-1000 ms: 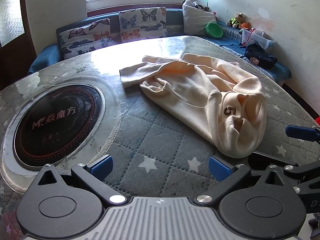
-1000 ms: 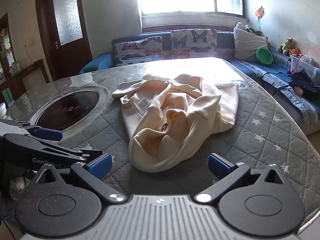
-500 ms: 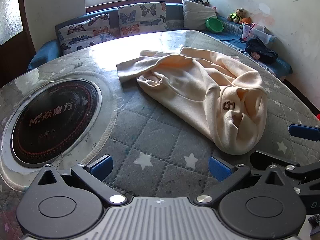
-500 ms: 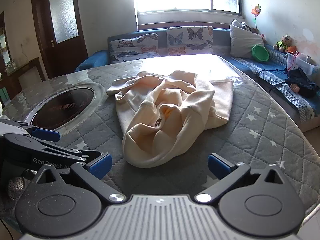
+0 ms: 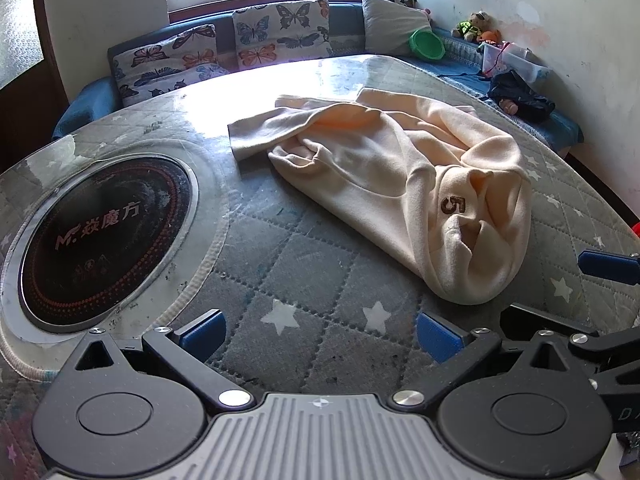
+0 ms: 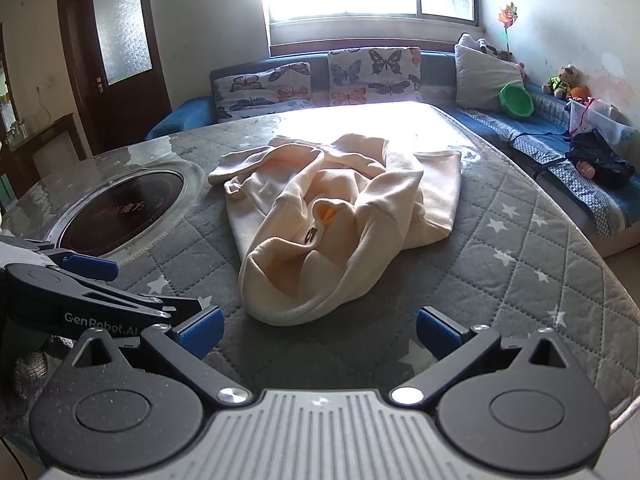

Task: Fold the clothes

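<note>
Sunlit living room, with a big round desk [image 5: 304, 360] covered in a grey quilted cloth with white stars. Lying crumpled on it, toward the far right part of the top, is the cream fleece sweatshirt with a brown "5" on it [image 5: 384, 184]; in the right wrist view the same sweatshirt [image 6: 332, 224] sits pretty much dead centre, one sleeve flopped out toward the left. It's bunched up, not flat at all, and nothing is touching it.

Set into the left side of the desk is a round black glass cooktop with pinkish lettering [image 5: 100, 236], well apart from the sweatshirt.

Both sets of tongs hang over the near edge. The left tongs [image 5: 320, 332] are spread wide with nothing between the blue pads, and the right tongs [image 6: 318, 328] are the same, wide apart and empty. The sweatshirt's nearest fold is just ahead of the right tongs.

Behind the desk a blue sofa [image 6: 188, 114] with butterfly-print cushions [image 6: 262, 88] runs under the window, plus a green plastic bowl [image 6: 516, 100] on the right stretch.
</note>
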### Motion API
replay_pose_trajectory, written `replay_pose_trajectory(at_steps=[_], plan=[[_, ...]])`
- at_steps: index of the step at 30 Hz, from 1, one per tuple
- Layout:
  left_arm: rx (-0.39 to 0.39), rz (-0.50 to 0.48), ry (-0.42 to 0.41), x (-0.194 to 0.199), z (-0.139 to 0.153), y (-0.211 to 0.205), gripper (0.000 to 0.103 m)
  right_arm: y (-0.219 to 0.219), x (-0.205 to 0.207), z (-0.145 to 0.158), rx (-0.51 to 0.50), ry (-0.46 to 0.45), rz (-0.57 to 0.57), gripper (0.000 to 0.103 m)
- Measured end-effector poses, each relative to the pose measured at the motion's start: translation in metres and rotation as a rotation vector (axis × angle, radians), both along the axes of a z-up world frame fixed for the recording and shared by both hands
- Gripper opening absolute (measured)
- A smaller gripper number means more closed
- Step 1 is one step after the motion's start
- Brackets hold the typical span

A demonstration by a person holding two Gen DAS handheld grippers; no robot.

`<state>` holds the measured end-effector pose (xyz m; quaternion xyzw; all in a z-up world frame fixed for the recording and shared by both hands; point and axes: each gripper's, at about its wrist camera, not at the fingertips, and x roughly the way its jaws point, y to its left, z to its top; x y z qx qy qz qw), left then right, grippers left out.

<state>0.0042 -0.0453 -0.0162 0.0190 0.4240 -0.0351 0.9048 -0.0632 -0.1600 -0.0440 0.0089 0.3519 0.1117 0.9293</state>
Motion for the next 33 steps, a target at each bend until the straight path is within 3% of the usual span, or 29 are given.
replay_pose_trajectory(at_steps=[33], plan=[[0.004, -0.002, 0.014, 0.0031, -0.0019, -0.0041, 0.103, -0.0047, 0.0034, -0.0063, 0.033, 0.014, -0.022, 0.103]])
